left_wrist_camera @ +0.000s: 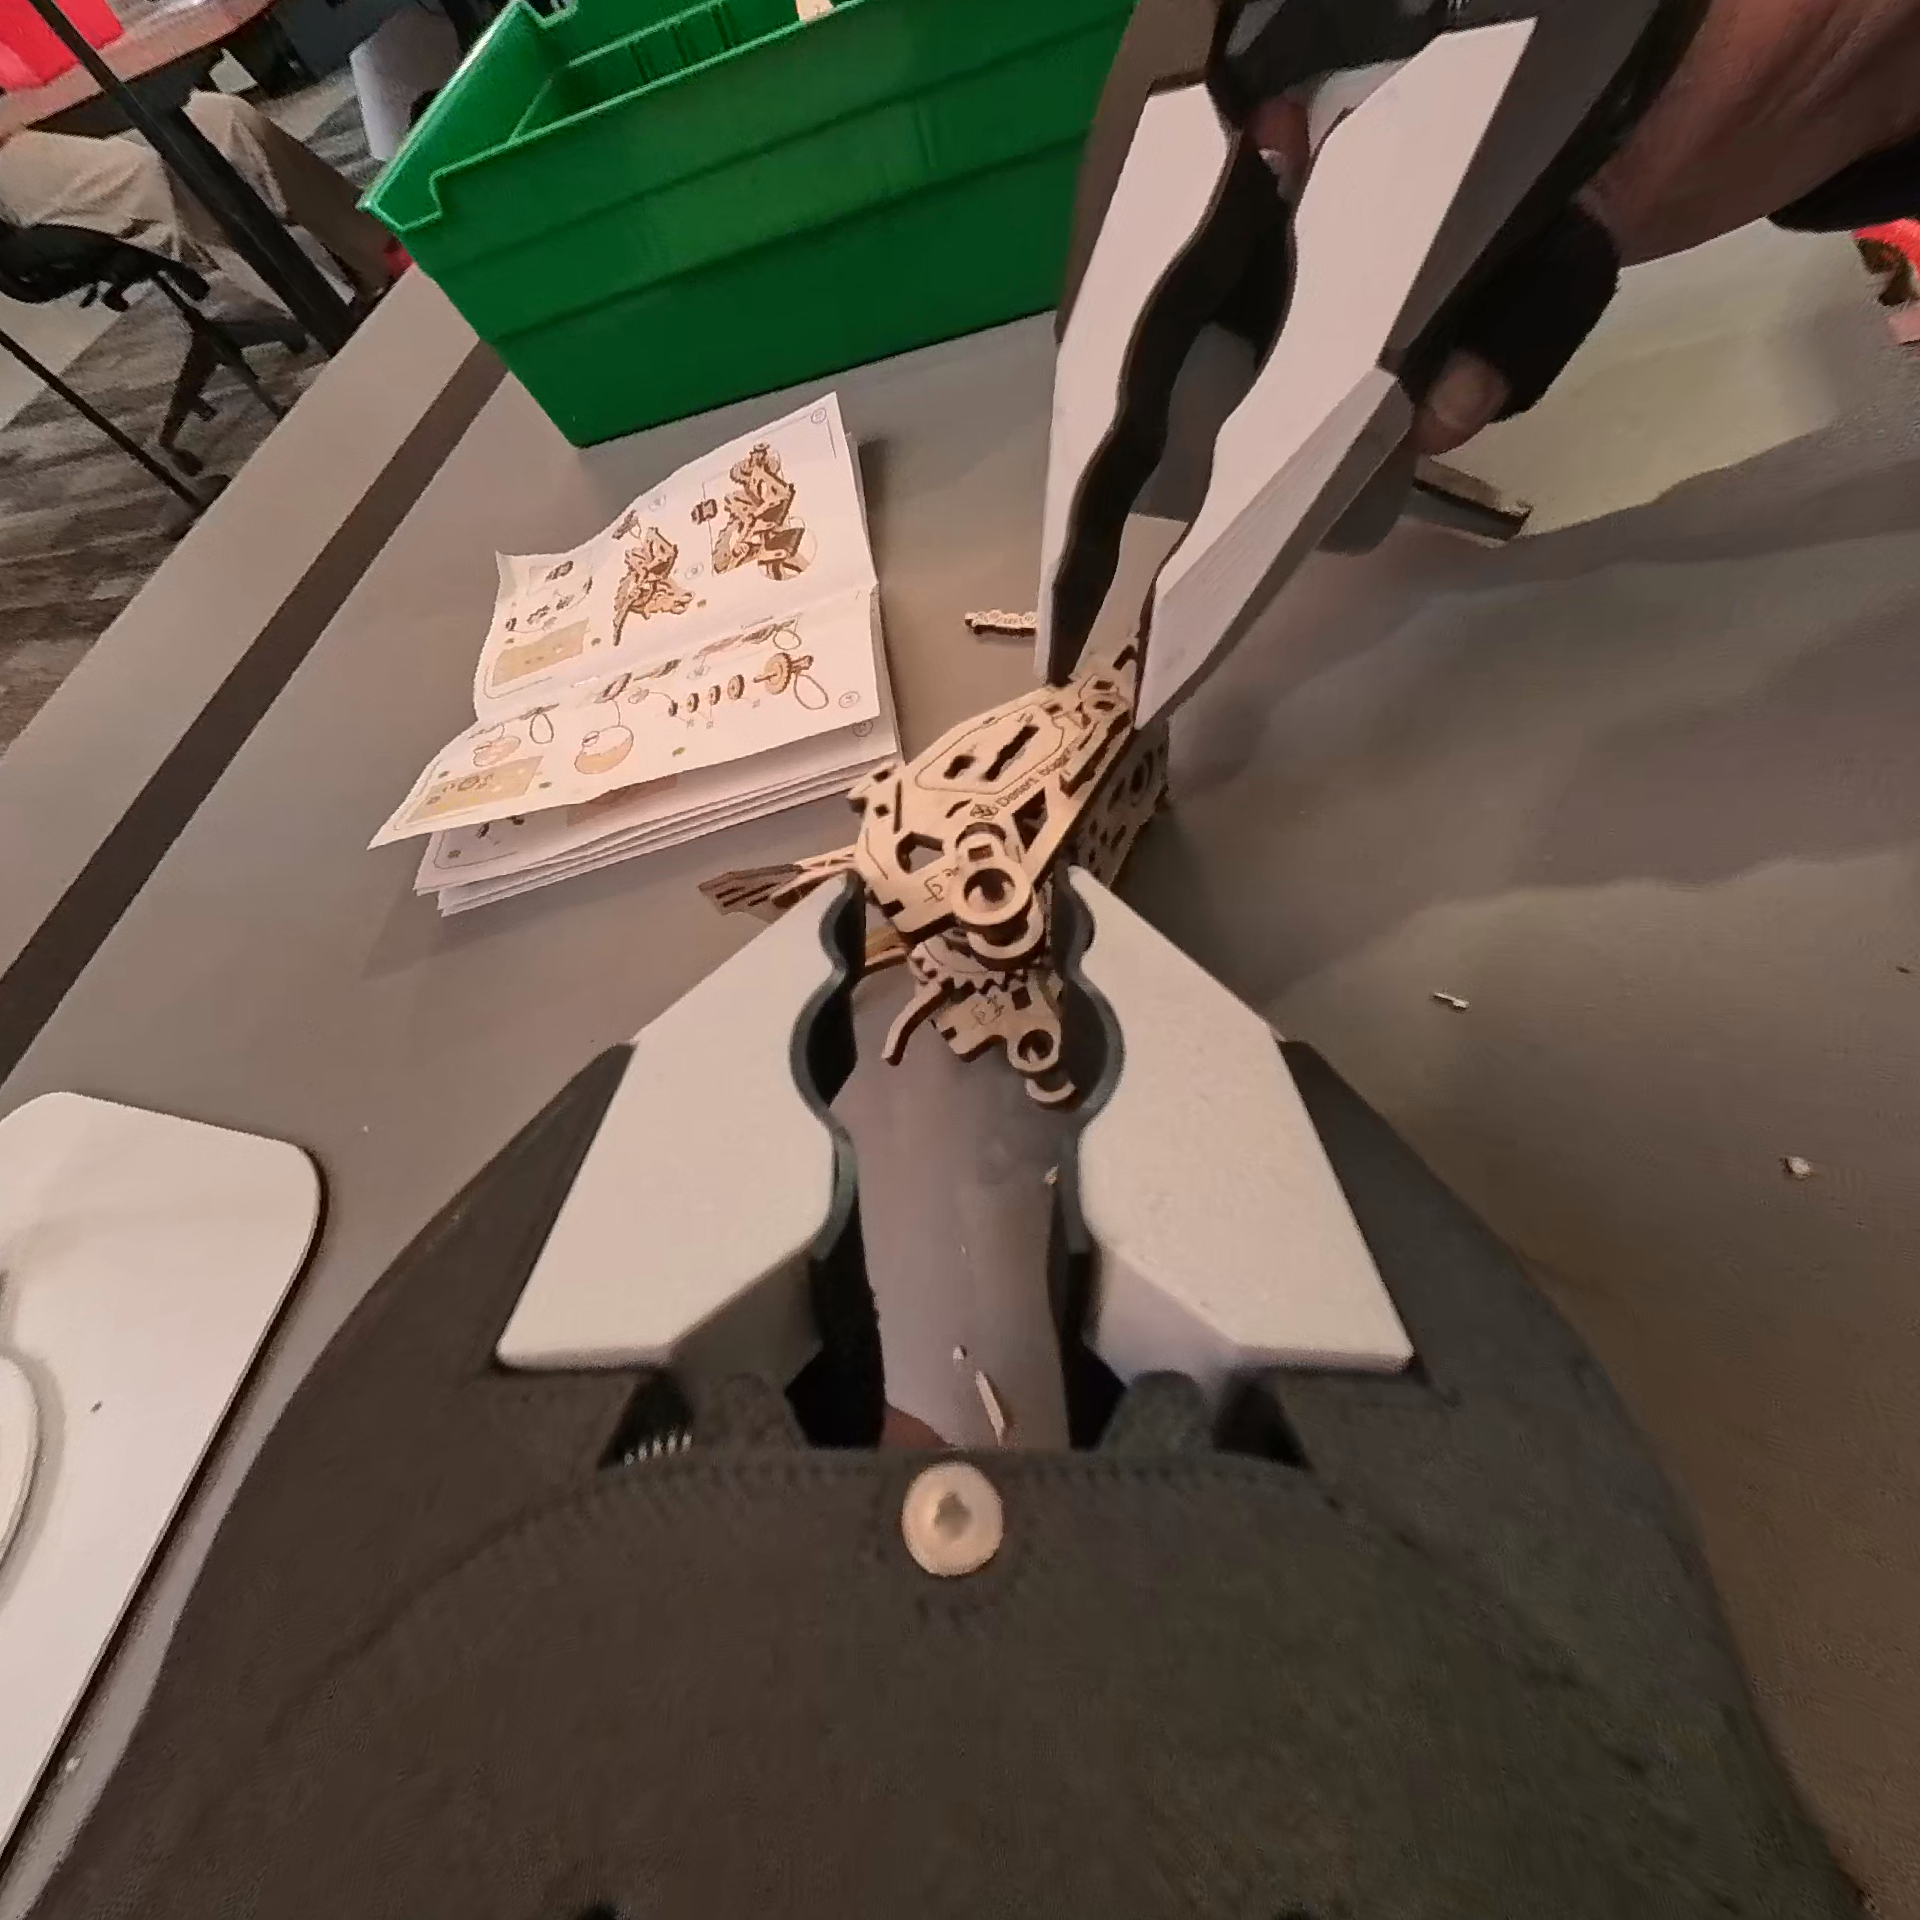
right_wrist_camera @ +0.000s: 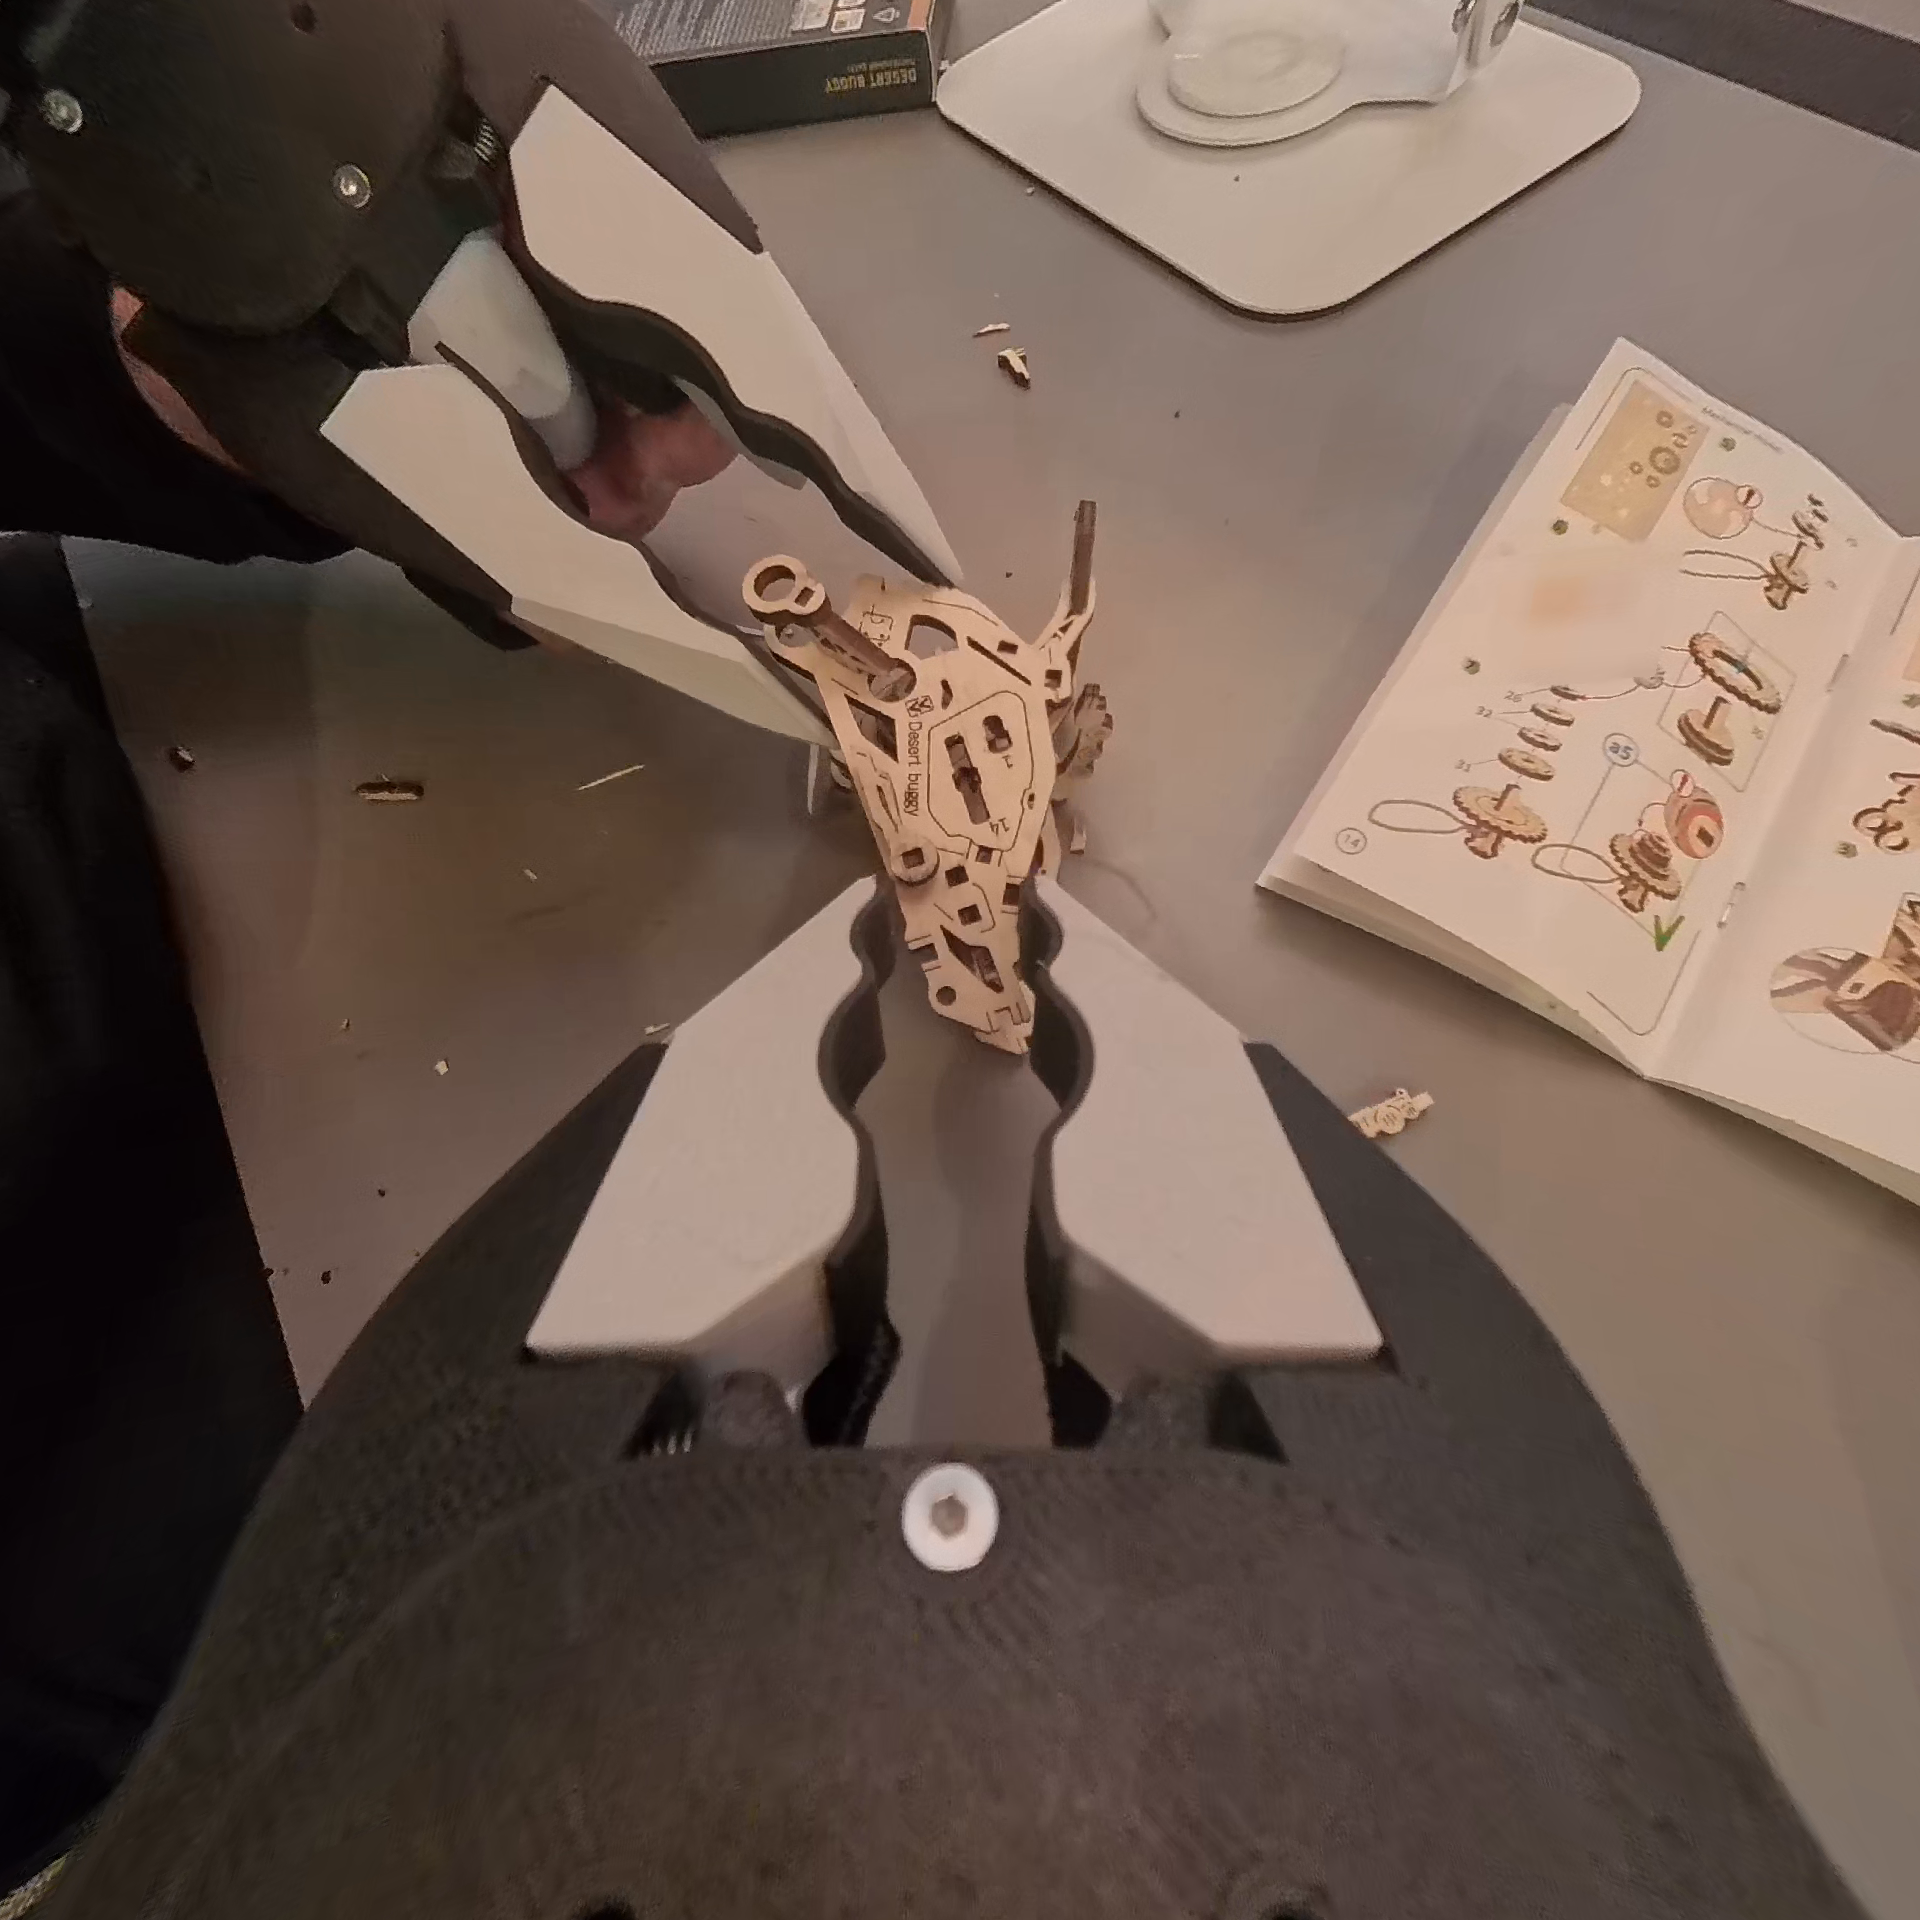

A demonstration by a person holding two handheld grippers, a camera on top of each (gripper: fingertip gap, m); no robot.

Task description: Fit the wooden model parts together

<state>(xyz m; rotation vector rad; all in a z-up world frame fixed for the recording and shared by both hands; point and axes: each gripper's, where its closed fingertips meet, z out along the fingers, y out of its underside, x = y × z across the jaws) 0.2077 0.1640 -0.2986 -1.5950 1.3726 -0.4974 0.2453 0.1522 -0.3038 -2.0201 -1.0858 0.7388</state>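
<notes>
The left gripper [left_wrist_camera: 961, 935] reached forward low over the grey table [left_wrist_camera: 1455, 935], its jaws partly closed and clamped on the near end of the wooden model [left_wrist_camera: 997, 800]; the right gripper [right_wrist_camera: 961, 935], steered by a gloved hand [left_wrist_camera: 1507, 322], came down steeply from the far side, jaws narrowed and pinching the model's opposite end; the model hung between both; an open instruction booklet [left_wrist_camera: 665, 665] and a green bin [left_wrist_camera: 748, 208] lay beyond; wood scraps [right_wrist_camera: 390, 790] dotted the table.

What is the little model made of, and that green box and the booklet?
Model: thin pale wood, unpainted, with dark burnt-looking cut edges. Green box: probably plastic, smooth and slightly shiny, with moulded ribs. Booklet: paper, matte white printed pages.
</notes>
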